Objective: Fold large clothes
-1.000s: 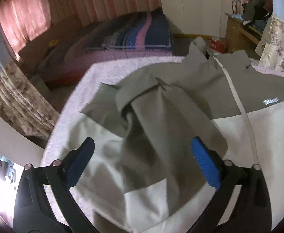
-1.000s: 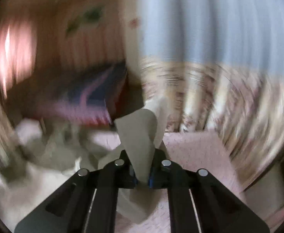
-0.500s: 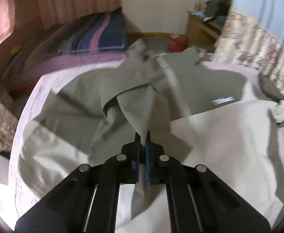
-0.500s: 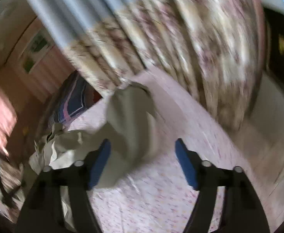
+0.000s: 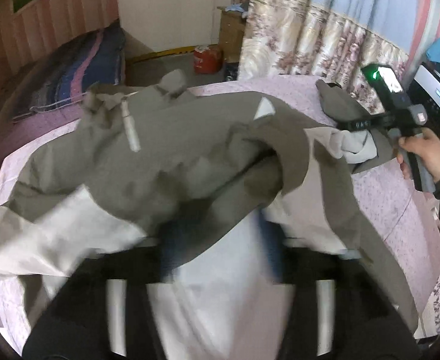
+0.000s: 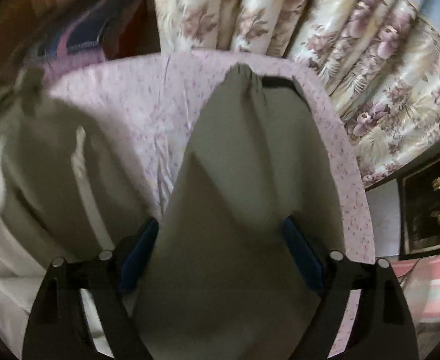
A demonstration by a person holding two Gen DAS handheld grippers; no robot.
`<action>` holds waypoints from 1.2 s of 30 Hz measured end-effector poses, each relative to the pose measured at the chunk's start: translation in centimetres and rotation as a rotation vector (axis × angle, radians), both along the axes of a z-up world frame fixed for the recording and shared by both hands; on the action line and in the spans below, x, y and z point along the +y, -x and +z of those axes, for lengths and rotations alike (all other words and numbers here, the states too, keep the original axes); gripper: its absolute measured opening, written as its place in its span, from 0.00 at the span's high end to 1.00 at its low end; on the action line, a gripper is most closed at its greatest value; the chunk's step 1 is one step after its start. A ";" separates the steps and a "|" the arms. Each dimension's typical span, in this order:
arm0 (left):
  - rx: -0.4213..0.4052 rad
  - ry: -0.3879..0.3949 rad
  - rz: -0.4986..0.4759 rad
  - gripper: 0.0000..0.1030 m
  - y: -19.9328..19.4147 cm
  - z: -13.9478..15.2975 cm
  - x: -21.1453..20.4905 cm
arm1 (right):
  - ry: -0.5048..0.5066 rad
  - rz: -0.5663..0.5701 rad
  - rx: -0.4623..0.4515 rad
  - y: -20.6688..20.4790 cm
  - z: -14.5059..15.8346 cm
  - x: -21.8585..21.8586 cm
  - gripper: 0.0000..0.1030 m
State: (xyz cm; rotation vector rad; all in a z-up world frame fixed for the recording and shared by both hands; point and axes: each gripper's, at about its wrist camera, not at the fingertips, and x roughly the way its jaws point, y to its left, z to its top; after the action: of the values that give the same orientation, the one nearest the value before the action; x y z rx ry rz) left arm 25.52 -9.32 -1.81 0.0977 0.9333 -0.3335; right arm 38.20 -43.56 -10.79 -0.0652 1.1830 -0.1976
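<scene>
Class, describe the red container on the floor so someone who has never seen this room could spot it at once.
Start at the pink-sheeted bed where the grey-and-white jacket lies. Beyond its far edge, on the floor beside the floral curtain, stands the red container. Nothing else there is bright red.

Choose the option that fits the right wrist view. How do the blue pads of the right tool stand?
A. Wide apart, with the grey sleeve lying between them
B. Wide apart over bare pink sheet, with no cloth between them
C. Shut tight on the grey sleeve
A: the right tool has its blue pads wide apart, and the grey sleeve lies between them on the pink sheet.
</scene>
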 end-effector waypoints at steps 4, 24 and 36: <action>-0.048 -0.004 0.024 0.14 2.4 2.0 2.8 | -0.069 -0.045 -0.145 1.1 2.3 -2.4 0.95; 0.011 -0.314 0.384 0.31 -2.1 -5.2 20.8 | -0.468 -0.313 -0.516 21.7 4.5 -9.9 0.30; 0.061 -0.210 0.392 1.00 -3.2 -9.3 22.9 | -0.671 0.261 -0.243 11.5 2.6 14.1 0.29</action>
State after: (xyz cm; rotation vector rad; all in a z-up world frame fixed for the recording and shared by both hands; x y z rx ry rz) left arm 28.77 13.57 -11.07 0.0950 1.0220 0.1262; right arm 26.67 -29.49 -8.16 0.3821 0.9373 0.4152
